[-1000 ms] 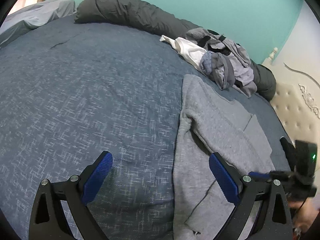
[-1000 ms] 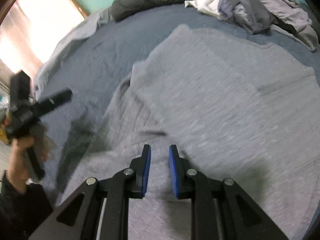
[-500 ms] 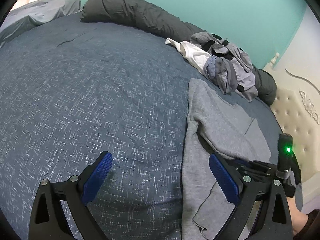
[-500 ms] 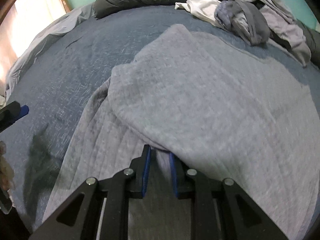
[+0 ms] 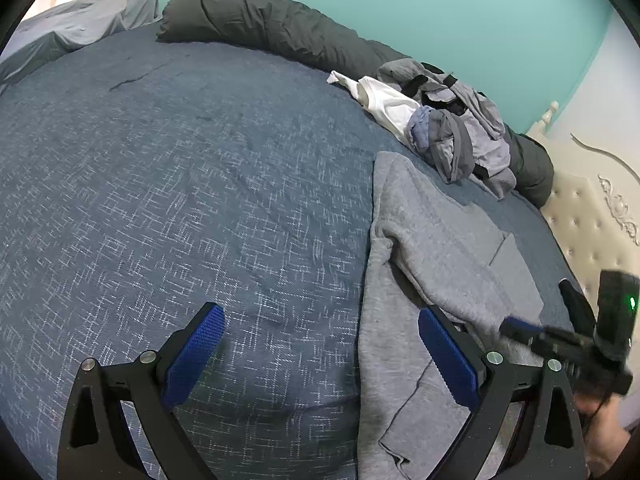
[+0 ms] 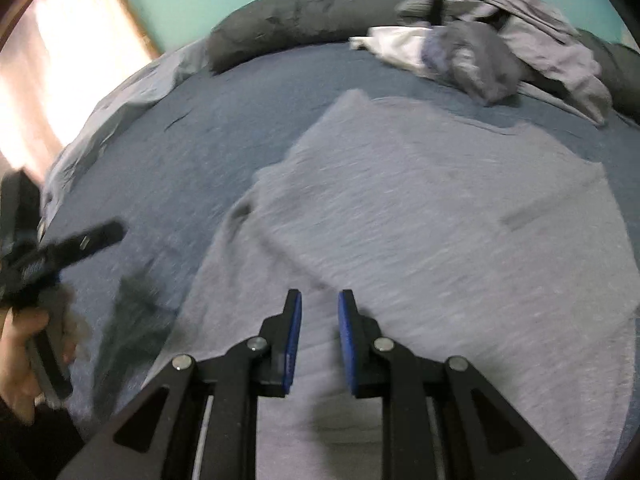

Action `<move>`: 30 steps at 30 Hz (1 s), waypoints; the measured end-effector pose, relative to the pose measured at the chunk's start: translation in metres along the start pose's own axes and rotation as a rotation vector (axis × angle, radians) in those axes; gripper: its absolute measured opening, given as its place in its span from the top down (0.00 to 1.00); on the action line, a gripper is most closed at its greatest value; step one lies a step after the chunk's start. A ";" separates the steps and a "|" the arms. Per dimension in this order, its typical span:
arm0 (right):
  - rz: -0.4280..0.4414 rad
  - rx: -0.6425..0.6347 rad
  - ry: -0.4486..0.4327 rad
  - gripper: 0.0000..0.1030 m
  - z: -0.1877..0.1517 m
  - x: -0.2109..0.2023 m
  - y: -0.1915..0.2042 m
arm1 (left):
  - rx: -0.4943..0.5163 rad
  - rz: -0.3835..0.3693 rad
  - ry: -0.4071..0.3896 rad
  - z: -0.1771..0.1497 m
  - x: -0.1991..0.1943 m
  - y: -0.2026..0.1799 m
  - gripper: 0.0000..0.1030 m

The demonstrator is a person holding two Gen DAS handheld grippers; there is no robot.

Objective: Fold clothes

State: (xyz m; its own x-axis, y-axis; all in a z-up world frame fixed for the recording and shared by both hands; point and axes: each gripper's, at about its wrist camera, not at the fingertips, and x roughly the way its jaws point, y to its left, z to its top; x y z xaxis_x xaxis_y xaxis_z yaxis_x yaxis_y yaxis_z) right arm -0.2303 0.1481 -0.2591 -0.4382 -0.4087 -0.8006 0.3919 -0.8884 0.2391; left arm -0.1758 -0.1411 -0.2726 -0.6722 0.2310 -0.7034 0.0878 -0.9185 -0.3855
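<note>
A grey knit garment (image 5: 440,240) lies spread on the blue bedspread (image 5: 180,180), with one layer lapped over another along a diagonal fold. My left gripper (image 5: 320,318) hovers wide open over bare bedspread, its right finger beside the garment's left edge. In the right wrist view the garment (image 6: 440,220) fills the middle. My right gripper (image 6: 320,300) hangs just above it near the fold's lower end, jaws a narrow gap apart with nothing between them. Each view shows the other gripper, blurred: the right one (image 5: 560,340), and the left one (image 6: 60,248) in a hand (image 6: 20,360).
A heap of unfolded clothes (image 5: 448,128), white, grey and lilac, sits at the bed's far side against a long dark bolster (image 5: 260,24). A cream tufted headboard (image 5: 588,220) borders the bed on the right. A bright window (image 6: 60,60) lies beyond the left edge.
Half a second ago the right gripper was low at the garment's folded edge; it has since lifted and drawn back. The left gripper has stayed open and barely shifted.
</note>
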 end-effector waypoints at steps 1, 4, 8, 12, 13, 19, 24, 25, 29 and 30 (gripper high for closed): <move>0.002 0.008 0.008 0.82 -0.002 0.003 -0.003 | 0.001 0.001 0.002 0.000 0.001 -0.001 0.03; 0.008 0.030 0.033 0.82 -0.008 0.012 -0.012 | 0.003 0.002 0.007 0.000 0.005 -0.002 0.03; 0.015 0.061 0.066 0.82 -0.016 0.025 -0.024 | 0.010 0.007 0.015 0.002 0.011 -0.005 0.03; 0.023 0.091 0.094 0.82 -0.024 0.036 -0.036 | 0.022 0.023 0.019 0.005 0.018 -0.007 0.03; 0.024 0.097 0.084 0.82 -0.025 0.032 -0.039 | 0.024 0.026 0.018 0.005 0.019 -0.007 0.03; 0.033 0.136 0.029 0.82 -0.036 0.012 -0.052 | 0.053 0.070 0.037 0.002 0.030 -0.013 0.03; 0.040 0.169 -0.018 0.82 -0.045 -0.006 -0.064 | 0.087 0.107 0.043 0.003 0.038 -0.022 0.03; 0.042 0.175 -0.027 0.82 -0.047 -0.009 -0.066 | 0.097 0.116 0.045 0.003 0.040 -0.025 0.03; 0.055 0.206 -0.083 0.82 -0.060 -0.029 -0.075 | 0.160 0.159 0.051 0.003 0.050 -0.037 0.03; 0.064 0.218 -0.105 0.82 -0.065 -0.036 -0.076 | 0.173 0.168 0.052 0.004 0.053 -0.040 0.03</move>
State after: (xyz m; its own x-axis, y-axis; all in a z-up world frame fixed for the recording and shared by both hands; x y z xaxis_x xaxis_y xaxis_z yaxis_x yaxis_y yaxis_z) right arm -0.1915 0.2444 -0.2841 -0.5043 -0.4746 -0.7214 0.2423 -0.8796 0.4094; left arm -0.2177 -0.0929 -0.2921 -0.6200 0.0824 -0.7803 0.0651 -0.9856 -0.1558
